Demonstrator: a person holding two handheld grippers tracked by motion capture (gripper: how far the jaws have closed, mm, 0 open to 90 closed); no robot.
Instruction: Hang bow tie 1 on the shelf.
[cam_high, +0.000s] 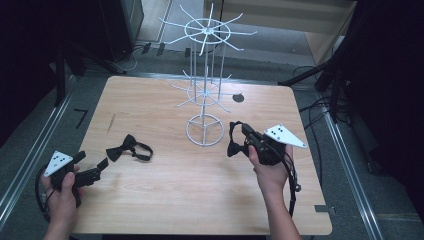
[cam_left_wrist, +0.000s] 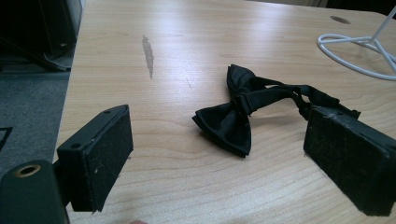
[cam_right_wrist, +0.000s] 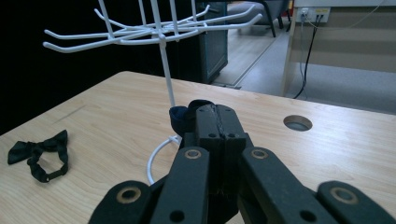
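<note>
A black bow tie (cam_high: 127, 146) with its strap lies flat on the wooden table (cam_high: 175, 190), left of centre. My left gripper (cam_high: 92, 161) rests low near the table's front left, open, jaws wide apart and pointing at that bow tie (cam_left_wrist: 233, 116), which lies a short way beyond the pads (cam_left_wrist: 100, 154). My right gripper (cam_high: 243, 131) is shut on a second black bow tie (cam_high: 234, 142), held above the table just right of the white wire rack (cam_high: 205, 130). In the right gripper view the jaws (cam_right_wrist: 216, 116) are pressed together, with dark fabric (cam_right_wrist: 182, 116) bulging at their left.
The rack has a ring base and tiers of hooked arms (cam_right_wrist: 161, 32) overhead. A round cable hole (cam_high: 238, 98) sits in the table behind the rack. Dark stands and cables surround the table on the floor.
</note>
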